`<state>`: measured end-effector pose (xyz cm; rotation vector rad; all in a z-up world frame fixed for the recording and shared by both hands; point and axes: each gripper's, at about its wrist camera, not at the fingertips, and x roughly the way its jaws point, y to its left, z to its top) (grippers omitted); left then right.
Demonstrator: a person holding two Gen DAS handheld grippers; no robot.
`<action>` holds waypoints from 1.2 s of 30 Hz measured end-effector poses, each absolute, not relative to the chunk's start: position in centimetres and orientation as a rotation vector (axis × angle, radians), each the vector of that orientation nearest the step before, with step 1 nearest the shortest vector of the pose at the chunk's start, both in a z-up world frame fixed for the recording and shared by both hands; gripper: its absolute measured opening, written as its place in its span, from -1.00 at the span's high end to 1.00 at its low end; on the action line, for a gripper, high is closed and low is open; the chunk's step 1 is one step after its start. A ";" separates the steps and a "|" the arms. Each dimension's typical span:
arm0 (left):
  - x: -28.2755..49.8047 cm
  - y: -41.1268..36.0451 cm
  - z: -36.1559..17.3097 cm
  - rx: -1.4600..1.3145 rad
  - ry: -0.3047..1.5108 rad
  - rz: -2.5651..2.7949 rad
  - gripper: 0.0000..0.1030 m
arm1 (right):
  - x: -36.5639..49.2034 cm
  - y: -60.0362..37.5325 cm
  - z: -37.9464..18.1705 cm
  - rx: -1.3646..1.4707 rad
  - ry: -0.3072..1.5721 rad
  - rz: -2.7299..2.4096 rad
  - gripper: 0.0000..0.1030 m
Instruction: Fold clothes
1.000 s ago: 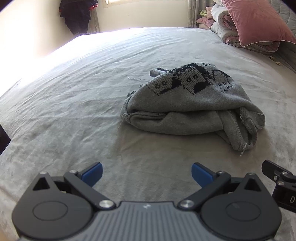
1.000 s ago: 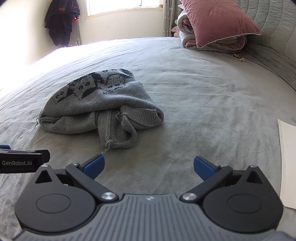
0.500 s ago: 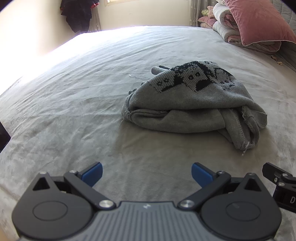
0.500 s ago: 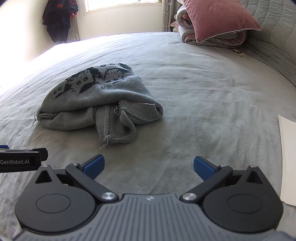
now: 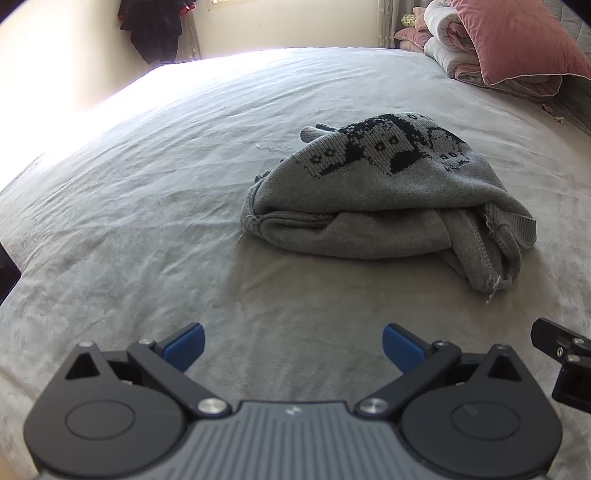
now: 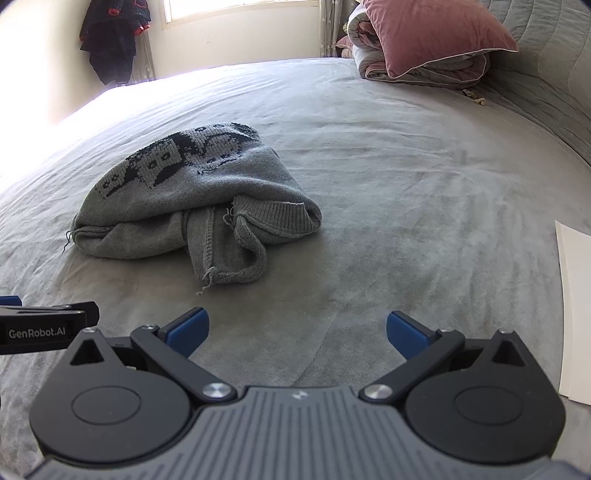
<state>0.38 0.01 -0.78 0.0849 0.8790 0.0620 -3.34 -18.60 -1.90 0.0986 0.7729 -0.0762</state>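
While sweater (image 5: pixel 388 206) lies bundled; left gripper (image 5: pixel 291 347), right gripper (image 6: pixel 297 334) agape.

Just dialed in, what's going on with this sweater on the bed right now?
A person holds two grippers over a grey bed, and neither touches anything. The left gripper and the right gripper are both open and empty, pointed at a grey knit sweater with a dark pattern. It lies bunched in a rough heap ahead of them, a ribbed edge trailing toward the grippers. A pink pillow sits on folded bedding at the far end.
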 end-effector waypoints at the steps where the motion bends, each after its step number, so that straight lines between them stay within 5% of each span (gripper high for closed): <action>1: 0.4 0.0 -0.8 0.085 0.879 0.062 -0.99 | -3.3 -18.6 -1.9 0.098 0.773 -0.076 -1.00; 36: 1.9 1.4 -0.3 0.044 0.946 0.088 -0.99 | -2.3 -18.7 -2.3 0.083 0.807 -0.089 -1.00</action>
